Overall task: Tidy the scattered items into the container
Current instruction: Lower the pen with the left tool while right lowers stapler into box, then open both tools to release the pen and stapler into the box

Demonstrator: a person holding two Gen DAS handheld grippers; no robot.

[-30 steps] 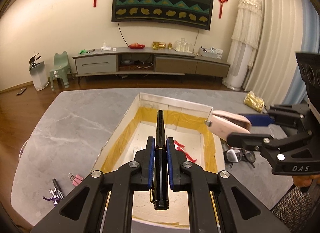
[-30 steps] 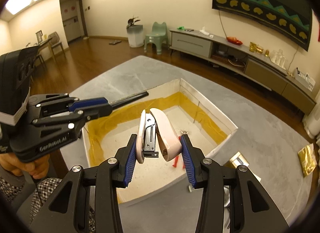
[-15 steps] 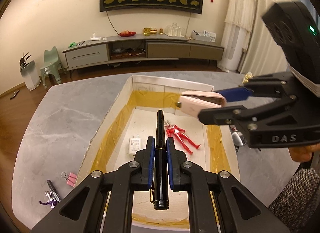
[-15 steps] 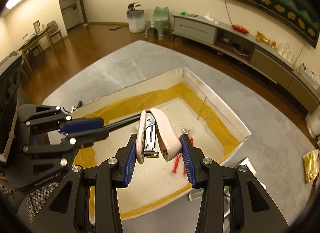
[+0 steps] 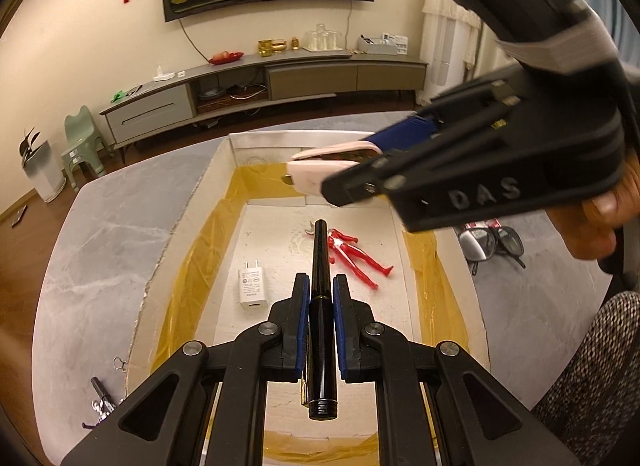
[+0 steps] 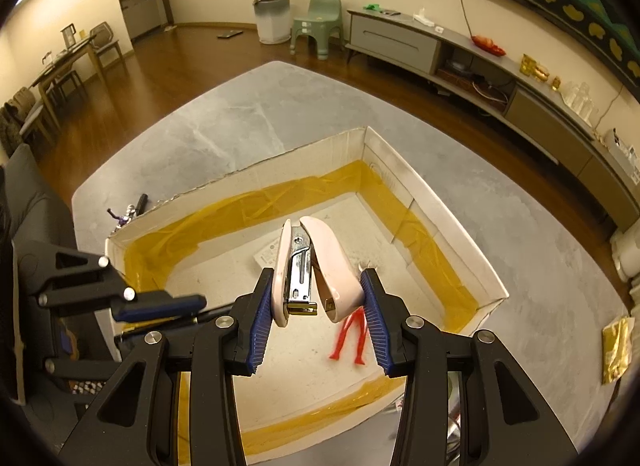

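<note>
My left gripper [image 5: 320, 284] is shut on a black pen [image 5: 321, 298], which points forward over the open cardboard box [image 5: 224, 181] lined with yellow tape. My right gripper [image 6: 318, 286] is shut on a pink stapler [image 6: 316, 266] and hangs above the same box [image 6: 448, 217]. In the left wrist view that stapler [image 5: 320, 175] juts in from the right over the box's far half. A red toy figure [image 5: 354, 254] and a white plug adapter [image 5: 251, 288] lie on the box floor. The figure's red legs [image 6: 352, 340] show under the stapler.
The box sits on a grey marble table [image 5: 108, 242]. Left of the box lie a small purple figure with a black marker [image 5: 100, 402] and a binder clip [image 5: 119, 364]. Black glasses [image 5: 494, 244] lie right of the box. A gold packet [image 6: 618, 348] rests at the far right.
Both grippers have dropped lower over the box. The right gripper with the stapler has swung further in over the box's far half. Both grips are unchanged.
</note>
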